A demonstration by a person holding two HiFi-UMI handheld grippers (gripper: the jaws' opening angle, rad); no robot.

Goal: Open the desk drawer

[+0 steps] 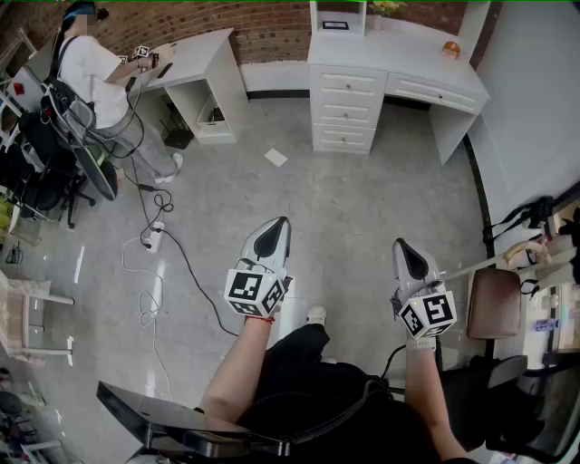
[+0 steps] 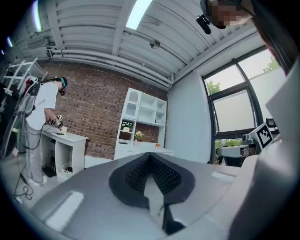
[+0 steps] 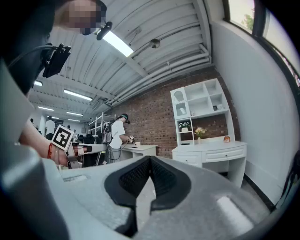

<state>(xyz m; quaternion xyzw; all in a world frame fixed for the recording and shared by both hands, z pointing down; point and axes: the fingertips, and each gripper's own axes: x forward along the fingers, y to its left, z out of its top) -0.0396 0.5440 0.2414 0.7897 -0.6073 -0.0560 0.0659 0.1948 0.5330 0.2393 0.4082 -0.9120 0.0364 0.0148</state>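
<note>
Jaws together and empty on left gripper (image 1: 281, 224) and right gripper (image 1: 401, 246).

Floor (image 1: 344, 208): pale grey, glossy, with a paper scrap (image 1: 275, 157) and a power strip (image 1: 154, 237) trailing black cable. Far wall: red-brown brick wall (image 1: 272, 32). Right side: plain white wall (image 1: 535, 100). Small white table (image 1: 195, 63) against the brick at left. Brown-seated chair (image 1: 494, 304) at right. White open shelf unit (image 2: 143, 112) against the brick. Large windows (image 2: 232, 108) in the side wall, daylight outside. Ribbed ceiling, strip light (image 2: 138, 13) lit
</note>
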